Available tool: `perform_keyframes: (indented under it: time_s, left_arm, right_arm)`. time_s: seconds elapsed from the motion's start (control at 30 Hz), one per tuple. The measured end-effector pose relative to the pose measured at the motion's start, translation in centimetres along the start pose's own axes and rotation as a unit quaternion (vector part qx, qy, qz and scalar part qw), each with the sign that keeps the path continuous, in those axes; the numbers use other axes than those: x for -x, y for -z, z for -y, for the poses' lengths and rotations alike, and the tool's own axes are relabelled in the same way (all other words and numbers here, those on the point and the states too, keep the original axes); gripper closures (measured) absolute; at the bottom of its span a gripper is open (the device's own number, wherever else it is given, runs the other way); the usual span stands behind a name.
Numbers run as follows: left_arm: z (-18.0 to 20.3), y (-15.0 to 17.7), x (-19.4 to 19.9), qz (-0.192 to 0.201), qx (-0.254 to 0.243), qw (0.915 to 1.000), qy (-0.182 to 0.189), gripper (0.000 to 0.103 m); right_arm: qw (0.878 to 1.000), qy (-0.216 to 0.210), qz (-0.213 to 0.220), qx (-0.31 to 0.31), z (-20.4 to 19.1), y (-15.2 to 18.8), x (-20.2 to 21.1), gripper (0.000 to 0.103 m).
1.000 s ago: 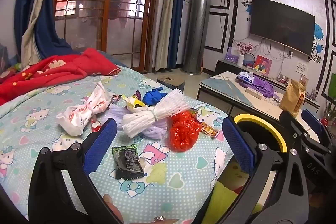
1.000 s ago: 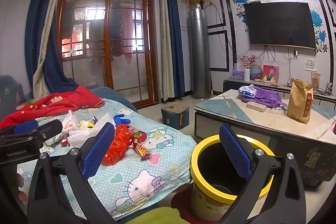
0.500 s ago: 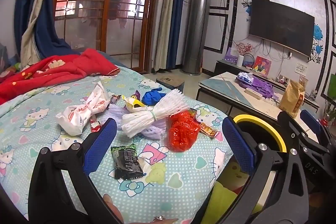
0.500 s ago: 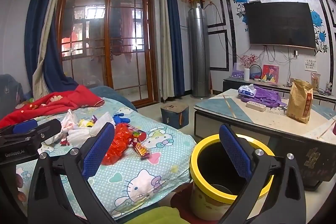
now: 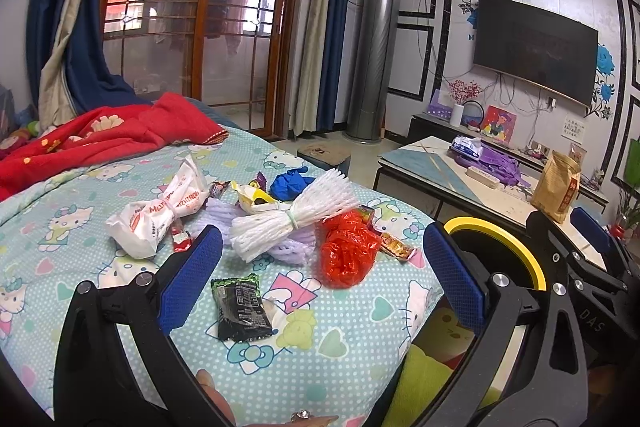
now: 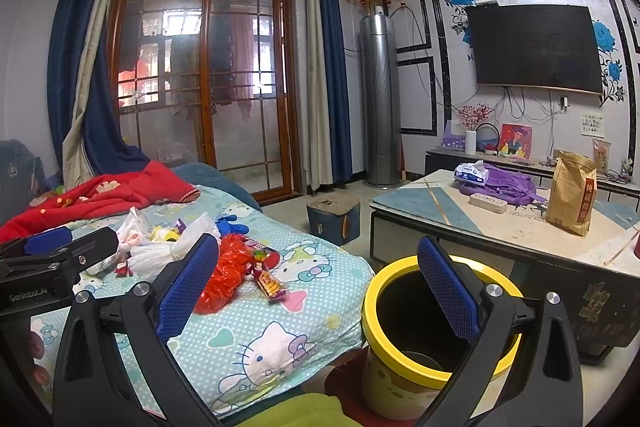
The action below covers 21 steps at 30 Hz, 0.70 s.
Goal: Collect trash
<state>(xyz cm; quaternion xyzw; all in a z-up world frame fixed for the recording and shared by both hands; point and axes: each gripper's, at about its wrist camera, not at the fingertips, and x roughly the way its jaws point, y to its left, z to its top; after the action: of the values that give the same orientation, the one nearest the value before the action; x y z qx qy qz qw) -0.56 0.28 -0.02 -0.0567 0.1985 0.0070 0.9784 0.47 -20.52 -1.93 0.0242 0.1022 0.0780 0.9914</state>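
Both the left gripper and the right gripper hang spread and empty, so the nearest piece — the black wrapper on the bedsheet — wants a low, flat pinch before crossing to the yellow-rimmed bin beside the bed.

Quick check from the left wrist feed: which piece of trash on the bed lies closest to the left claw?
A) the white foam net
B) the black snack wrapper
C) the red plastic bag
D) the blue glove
B: the black snack wrapper lies flat on the sheet just ahead of the open left claw, nearer than the other trash.
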Motion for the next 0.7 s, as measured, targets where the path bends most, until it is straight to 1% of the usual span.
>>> perform_keyframes:
  time_s: [0.7]
  left_arm:
    - [0.36,-0.38,0.28,-0.001,0.000,1.0000,0.001,0.011]
  right_arm:
    - [1.000,-0.001,0.000,0.001,-0.08,0.10,-0.05,0.006]
